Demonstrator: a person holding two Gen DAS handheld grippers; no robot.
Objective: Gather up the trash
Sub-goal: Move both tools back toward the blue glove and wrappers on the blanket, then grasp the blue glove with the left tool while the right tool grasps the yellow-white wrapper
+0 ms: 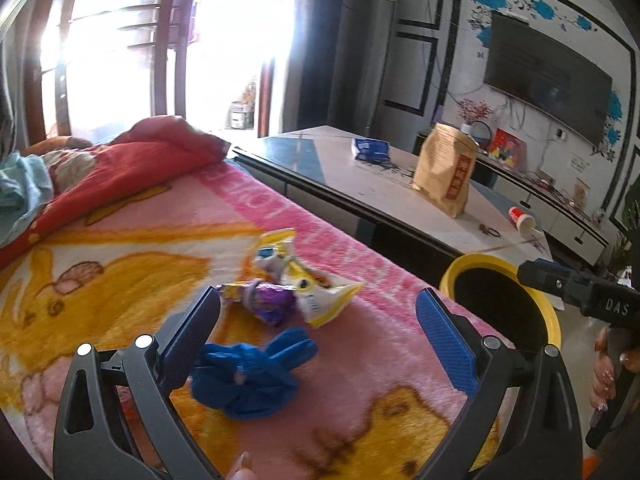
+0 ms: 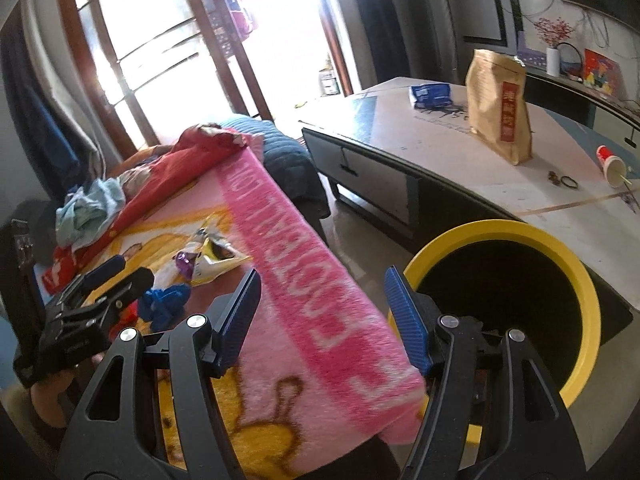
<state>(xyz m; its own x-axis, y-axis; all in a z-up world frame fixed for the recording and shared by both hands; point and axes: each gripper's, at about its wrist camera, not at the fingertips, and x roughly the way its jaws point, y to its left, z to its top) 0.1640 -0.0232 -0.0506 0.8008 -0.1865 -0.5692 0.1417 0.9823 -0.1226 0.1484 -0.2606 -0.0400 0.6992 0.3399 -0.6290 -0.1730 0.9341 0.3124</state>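
Trash lies uncollected on the pink-and-yellow plush blanket (image 1: 120,240); the left gripper (image 1: 318,324), jaws wide and empty, hovers over a crumpled blue glove (image 1: 248,376), a purple foil wrapper (image 1: 268,304) and a torn yellow-white snack packet (image 1: 304,280); the right gripper (image 2: 324,312), also wide and empty, waits beside the yellow-rimmed black bin (image 2: 576,272); all three pieces remain.

Pink blanket (image 1: 352,360) (on bed): 2 wrappers (image 1: 296,280), blue glove (image 1: 248,376).
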